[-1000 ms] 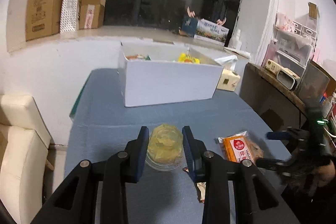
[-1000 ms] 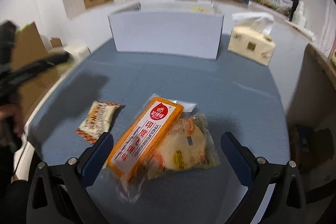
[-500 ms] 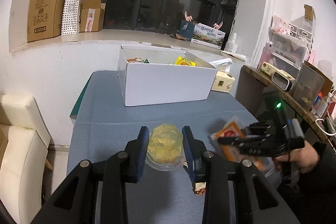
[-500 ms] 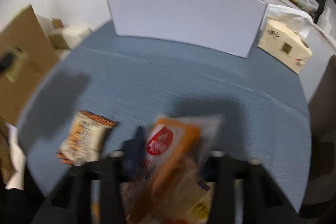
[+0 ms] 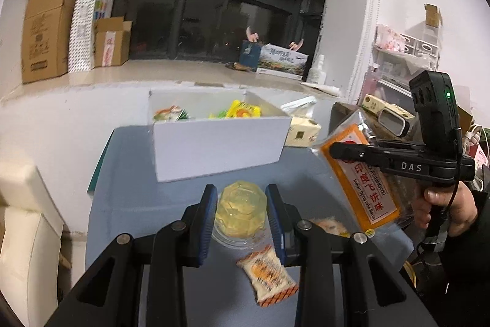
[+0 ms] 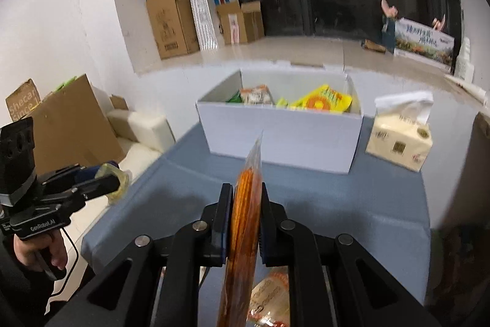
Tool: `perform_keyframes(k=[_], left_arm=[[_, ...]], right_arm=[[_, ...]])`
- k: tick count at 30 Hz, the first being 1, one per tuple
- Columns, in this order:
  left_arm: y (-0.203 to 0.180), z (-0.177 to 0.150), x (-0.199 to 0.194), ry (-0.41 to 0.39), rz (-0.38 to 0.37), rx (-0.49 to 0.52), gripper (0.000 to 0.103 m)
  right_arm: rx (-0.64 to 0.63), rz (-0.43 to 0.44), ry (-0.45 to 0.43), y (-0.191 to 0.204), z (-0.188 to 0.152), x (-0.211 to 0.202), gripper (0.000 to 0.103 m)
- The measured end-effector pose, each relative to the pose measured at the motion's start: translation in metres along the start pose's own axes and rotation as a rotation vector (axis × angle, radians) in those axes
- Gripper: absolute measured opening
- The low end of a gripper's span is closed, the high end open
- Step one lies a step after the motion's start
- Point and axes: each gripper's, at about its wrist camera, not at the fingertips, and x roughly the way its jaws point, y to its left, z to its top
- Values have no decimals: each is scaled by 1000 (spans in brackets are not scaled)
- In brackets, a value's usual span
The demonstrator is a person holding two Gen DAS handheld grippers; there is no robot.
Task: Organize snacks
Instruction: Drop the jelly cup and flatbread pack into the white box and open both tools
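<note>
Snacks mid-sort over a blue desk (image 5: 128, 204). The right gripper (image 6: 245, 206) is clamped on an orange flying-cake packet (image 6: 245, 204), held edge-on, long axis aimed at the white box (image 6: 281, 140) at frame centre, straight ahead. In the left view, the left gripper (image 5: 241, 212) is closed around a clear jelly cup (image 5: 240, 209); the box lies ahead above centre, seemingly nearer the right gripper. A small wrapped snack (image 5: 266, 275) lies at lower centre.
</note>
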Motion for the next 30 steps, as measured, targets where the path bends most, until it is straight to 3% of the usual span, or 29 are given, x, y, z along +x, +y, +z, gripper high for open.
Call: perform_keyframes(k=[9,18,23,30], left_arm=[[0,72,51,-35,-18,53,36],[35,154,143,-14,1,69,36],[50,176,179,8,16,82,36],[68,187,211,40,39,80,36]], right_arm=[[9,-21,-77,-24,50,11,15],[11,-31,-151,-55,144,67,15],[4,1,-144,-63,186,105,14],[12,-52,-131,-76,214,142,12]])
